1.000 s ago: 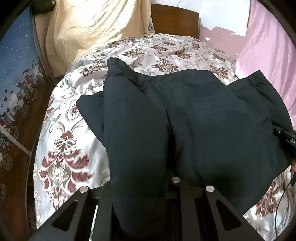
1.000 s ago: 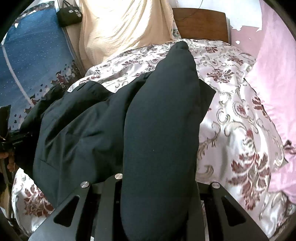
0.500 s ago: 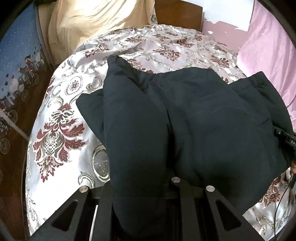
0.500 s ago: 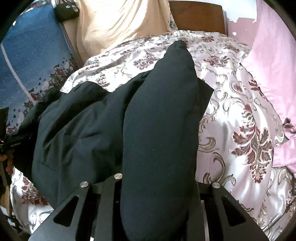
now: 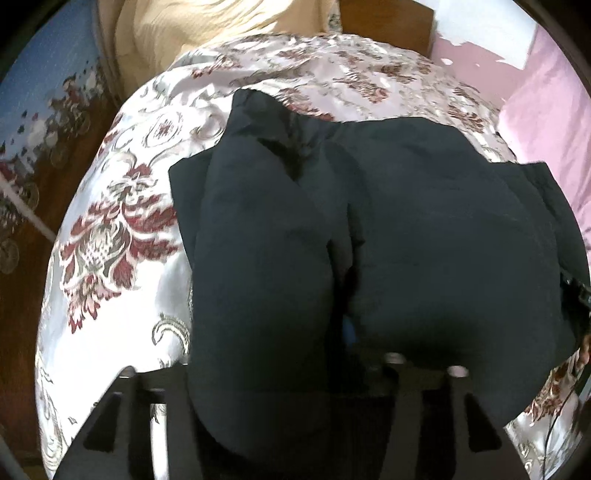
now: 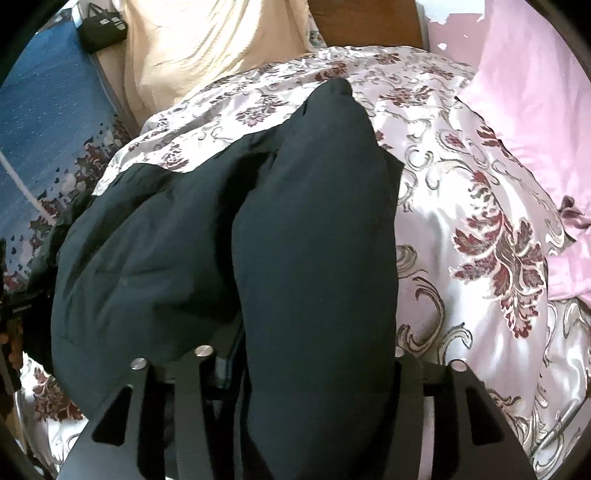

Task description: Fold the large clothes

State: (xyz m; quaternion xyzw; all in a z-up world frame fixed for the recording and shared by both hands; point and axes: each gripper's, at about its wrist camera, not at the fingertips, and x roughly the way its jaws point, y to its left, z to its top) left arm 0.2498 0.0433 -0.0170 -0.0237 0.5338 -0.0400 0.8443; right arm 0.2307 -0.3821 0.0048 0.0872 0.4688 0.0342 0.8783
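Note:
A large dark navy garment (image 5: 424, 236) hangs between both grippers above a floral satin bedspread (image 5: 122, 229). My left gripper (image 5: 295, 398) is shut on one end of the garment; the cloth drapes over its fingers and hides the tips. My right gripper (image 6: 295, 391) is shut on the other end of the garment (image 6: 314, 240), which also covers its fingers. The garment sags in the middle and its far end rests on the bedspread (image 6: 480, 229).
A cream blanket (image 6: 207, 48) hangs over the wooden headboard (image 6: 369, 26). A pink pillow (image 6: 535, 85) lies along the right side of the bed. A blue patterned cloth (image 5: 44, 99) and dark wooden floor lie left of the bed.
Both grippers have moved forward over the bed with the garment held, and the far end of the cloth has bunched up more. The left view is now blurred from motion.

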